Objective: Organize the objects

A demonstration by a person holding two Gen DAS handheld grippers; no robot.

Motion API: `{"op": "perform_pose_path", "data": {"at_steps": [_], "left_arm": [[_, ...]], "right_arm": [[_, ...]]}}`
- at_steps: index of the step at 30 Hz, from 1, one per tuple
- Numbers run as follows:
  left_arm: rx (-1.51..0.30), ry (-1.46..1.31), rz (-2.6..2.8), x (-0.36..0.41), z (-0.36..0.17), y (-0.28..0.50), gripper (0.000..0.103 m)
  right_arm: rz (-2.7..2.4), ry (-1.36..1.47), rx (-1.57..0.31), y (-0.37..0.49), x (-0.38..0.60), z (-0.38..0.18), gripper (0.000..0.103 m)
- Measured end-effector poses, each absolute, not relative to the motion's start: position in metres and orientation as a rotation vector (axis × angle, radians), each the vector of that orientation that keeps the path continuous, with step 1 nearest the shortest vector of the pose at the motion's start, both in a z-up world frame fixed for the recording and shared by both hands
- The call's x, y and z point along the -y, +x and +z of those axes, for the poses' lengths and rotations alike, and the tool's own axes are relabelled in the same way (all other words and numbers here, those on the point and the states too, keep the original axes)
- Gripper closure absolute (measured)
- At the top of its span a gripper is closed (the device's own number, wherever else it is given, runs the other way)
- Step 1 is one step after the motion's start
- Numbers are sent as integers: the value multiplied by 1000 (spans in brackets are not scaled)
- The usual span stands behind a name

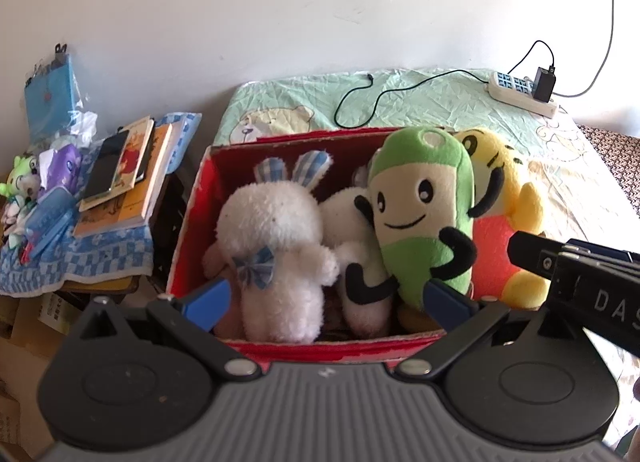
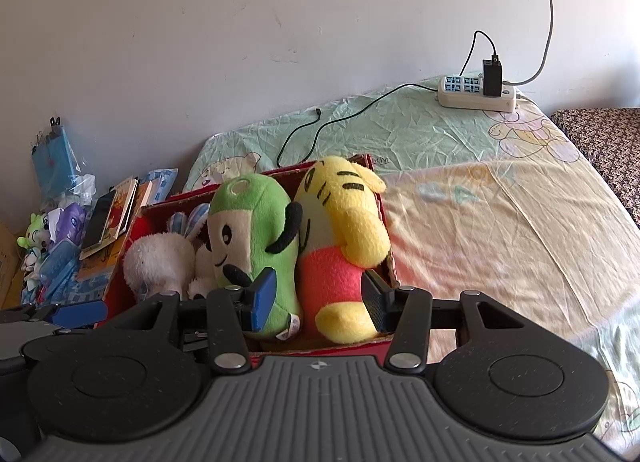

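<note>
Left tool (image 1: 326, 296) hovers with fingers spread wide over a red box (image 1: 192, 222) on a bed (image 2: 500, 222), touching nothing. Right tool (image 2: 316, 302) has fingers set apart around the yellow plush (image 2: 344, 230), whether pressing it is unclear. Inside the box stand a white rabbit (image 1: 272, 230), a green plush (image 1: 424, 198) and the yellow plush, packed together.
</note>
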State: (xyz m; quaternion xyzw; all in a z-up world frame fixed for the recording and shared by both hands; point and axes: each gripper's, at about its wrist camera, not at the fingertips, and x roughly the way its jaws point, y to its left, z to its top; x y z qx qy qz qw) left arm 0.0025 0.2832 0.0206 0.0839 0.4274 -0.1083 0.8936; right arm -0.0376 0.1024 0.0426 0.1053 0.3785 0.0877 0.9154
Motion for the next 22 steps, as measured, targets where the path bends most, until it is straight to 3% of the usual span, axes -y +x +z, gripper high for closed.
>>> {"op": "perform_pose_path", "data": {"at_steps": [22], "left_arm": [[-870, 168, -259, -280, 15, 24, 1]], "right_arm": [[169, 218, -783, -19, -105, 40, 53]]}}
